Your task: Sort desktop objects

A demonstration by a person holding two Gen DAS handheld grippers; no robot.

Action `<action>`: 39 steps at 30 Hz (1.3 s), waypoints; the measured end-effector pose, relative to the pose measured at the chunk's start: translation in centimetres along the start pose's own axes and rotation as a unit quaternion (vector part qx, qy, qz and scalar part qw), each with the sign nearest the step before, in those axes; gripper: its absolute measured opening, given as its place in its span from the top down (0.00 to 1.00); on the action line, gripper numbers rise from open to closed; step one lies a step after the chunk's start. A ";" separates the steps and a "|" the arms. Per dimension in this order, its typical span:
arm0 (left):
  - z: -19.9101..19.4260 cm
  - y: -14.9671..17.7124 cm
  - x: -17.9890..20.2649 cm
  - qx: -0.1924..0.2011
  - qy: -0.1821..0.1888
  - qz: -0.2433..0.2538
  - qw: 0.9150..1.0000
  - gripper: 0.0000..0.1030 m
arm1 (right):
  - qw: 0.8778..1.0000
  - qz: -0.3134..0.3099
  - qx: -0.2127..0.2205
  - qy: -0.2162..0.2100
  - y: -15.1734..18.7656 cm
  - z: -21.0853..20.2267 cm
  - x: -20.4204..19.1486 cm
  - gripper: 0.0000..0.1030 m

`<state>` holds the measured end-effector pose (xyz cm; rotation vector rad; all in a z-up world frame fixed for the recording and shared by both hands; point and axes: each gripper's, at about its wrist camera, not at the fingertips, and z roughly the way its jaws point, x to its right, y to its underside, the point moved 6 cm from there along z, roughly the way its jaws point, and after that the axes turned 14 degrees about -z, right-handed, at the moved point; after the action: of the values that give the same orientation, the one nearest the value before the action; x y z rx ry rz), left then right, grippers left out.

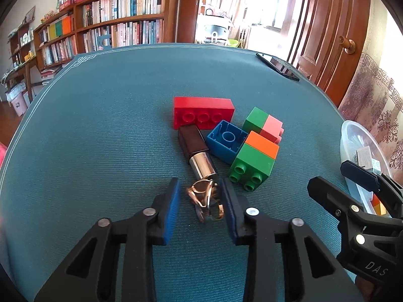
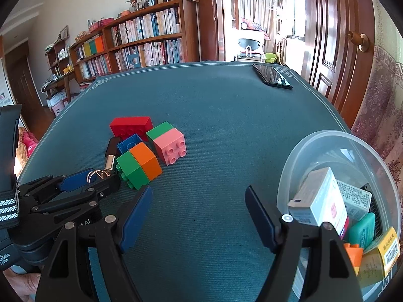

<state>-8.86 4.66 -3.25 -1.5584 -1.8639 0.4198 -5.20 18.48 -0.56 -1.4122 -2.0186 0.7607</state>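
A gold metal clip (image 1: pixel 205 201) lies on the teal table mat (image 1: pixel 113 138), and my left gripper (image 1: pixel 199 183) is shut on it; its blue pads (image 1: pixel 171 209) flank it on both sides. The right wrist view shows the same grip (image 2: pixel 97 176) from the side. Just beyond the clip lies a lipstick (image 1: pixel 195 148) with a dark cap. Around it sit a red brick (image 1: pixel 201 112), a blue brick (image 1: pixel 226 141), a green-orange block (image 1: pixel 254 158) and a green-pink block (image 1: pixel 264 123). My right gripper (image 2: pixel 199 191) hangs open over bare mat, holding nothing.
A clear plastic bowl (image 2: pixel 327 133) at the right holds several small boxes, a green soap box and an orange brick. A black phone (image 2: pixel 272 76) lies at the far right corner. Bookshelves and a wooden door stand behind the table.
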 end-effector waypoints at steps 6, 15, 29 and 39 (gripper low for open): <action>-1.8 -0.7 -1.9 0.055 -0.026 -0.026 0.998 0.72 | 1.000 -0.009 0.000 -0.012 -0.4 0.2 -0.8 0.23; -1.9 -1.7 -5.4 0.063 -0.032 -0.093 0.993 0.73 | 0.998 -0.043 0.014 -0.042 -2.2 1.1 -3.4 0.23; -1.3 -1.4 -6.2 0.044 -0.018 -0.121 0.991 0.73 | 0.996 -0.066 -0.016 -0.054 -2.1 4.9 -5.6 0.46; -1.5 -1.6 -6.1 0.044 0.002 -0.130 0.990 0.73 | 0.997 -0.040 -0.018 -0.057 -1.4 3.4 -5.0 0.47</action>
<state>-8.66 -1.82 -2.82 -1.2363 -1.9860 0.3739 -7.07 12.89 -2.52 -1.3268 -2.1723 0.7904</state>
